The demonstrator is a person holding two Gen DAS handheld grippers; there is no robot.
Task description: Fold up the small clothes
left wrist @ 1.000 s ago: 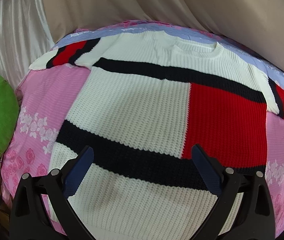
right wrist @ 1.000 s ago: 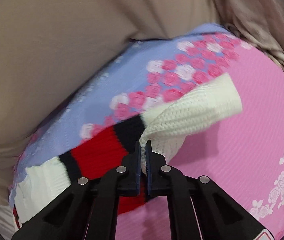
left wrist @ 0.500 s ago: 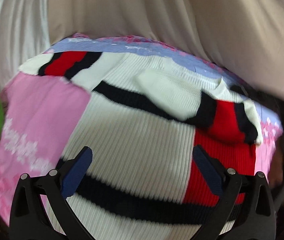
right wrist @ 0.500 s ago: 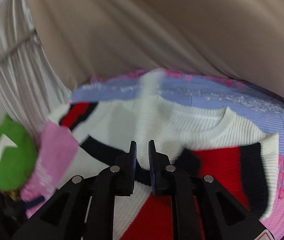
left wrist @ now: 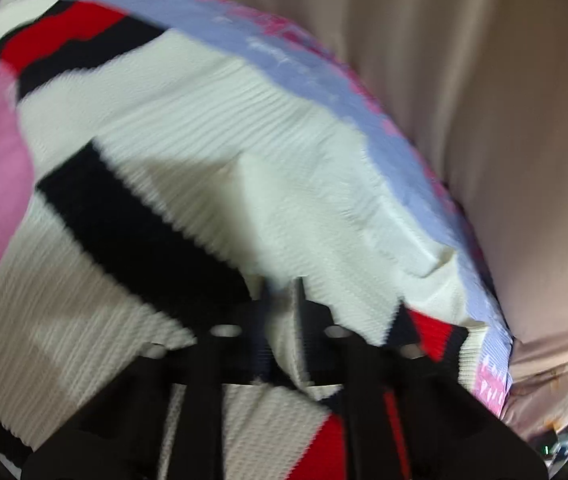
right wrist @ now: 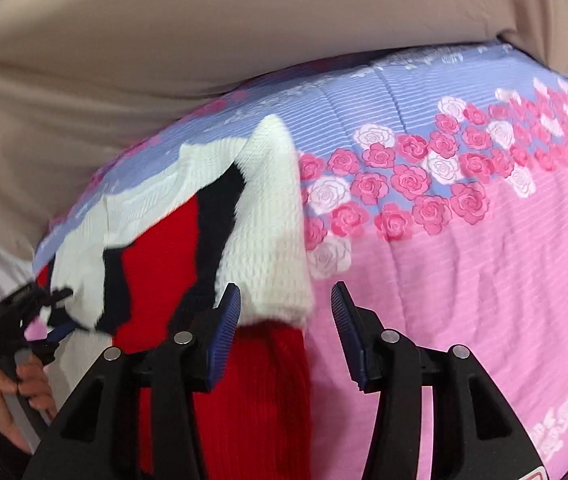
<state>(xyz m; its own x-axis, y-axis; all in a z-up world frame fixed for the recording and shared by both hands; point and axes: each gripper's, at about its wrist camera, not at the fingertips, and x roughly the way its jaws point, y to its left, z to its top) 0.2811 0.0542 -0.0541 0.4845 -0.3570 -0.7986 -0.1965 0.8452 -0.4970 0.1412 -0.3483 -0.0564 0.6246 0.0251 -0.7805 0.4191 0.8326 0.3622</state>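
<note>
Left wrist view: the left gripper (left wrist: 281,312) is pinched narrow on a fold of the sweater (left wrist: 211,128), mid-fold.

Nearest in that blurred view, its black fingers (left wrist: 308,320) close on white knit just past the sweater's black stripe; beyond, the chunky ribbed body runs in white, black and red blocks toward the bed's far edge, where one sleeve (left wrist: 55,36) lies flat and unfolded. In the right wrist view, the right gripper (right wrist: 286,332) hovers with its blue-padded fingers (right wrist: 223,336) spread wide, holding nothing, just above the other sleeve (right wrist: 267,220), which lies doubled back over the red panel. Past it stretches the quilted bed cover (right wrist: 484,264), pink then lilac, with a band of roses. Judged so: one sleeve is turned in; the other sleeve and the body folds remain.
</note>
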